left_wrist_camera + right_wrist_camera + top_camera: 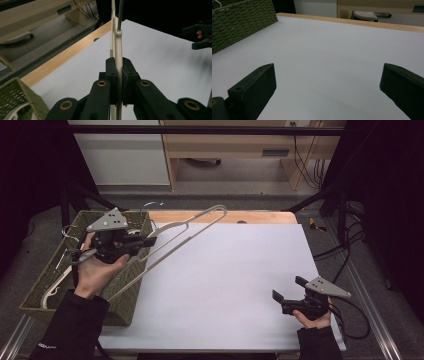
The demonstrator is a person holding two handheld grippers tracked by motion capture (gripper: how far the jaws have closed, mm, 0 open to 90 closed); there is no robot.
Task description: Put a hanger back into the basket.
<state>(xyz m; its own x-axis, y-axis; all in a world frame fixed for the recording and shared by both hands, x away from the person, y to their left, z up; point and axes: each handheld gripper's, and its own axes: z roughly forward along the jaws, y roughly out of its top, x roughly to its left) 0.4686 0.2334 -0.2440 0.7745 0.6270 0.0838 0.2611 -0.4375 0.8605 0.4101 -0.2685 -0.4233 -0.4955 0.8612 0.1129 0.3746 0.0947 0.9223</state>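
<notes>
We lift hanger (187, 231) from basket (40, 290), left gripper (145, 241) jaws clamped on its arm, hanger above basket edge and table (240, 285). Right gripper (287, 292) jaws wide, empty, low over table. We judge: keep clamp firm, clear basket rim before lowering.

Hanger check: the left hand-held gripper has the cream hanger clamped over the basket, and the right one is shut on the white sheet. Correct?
Not quite. The right hand-held gripper is open, jaws wide apart above the white sheet, as the right gripper view shows. The left hand-held gripper does clamp the cream hanger.
</notes>
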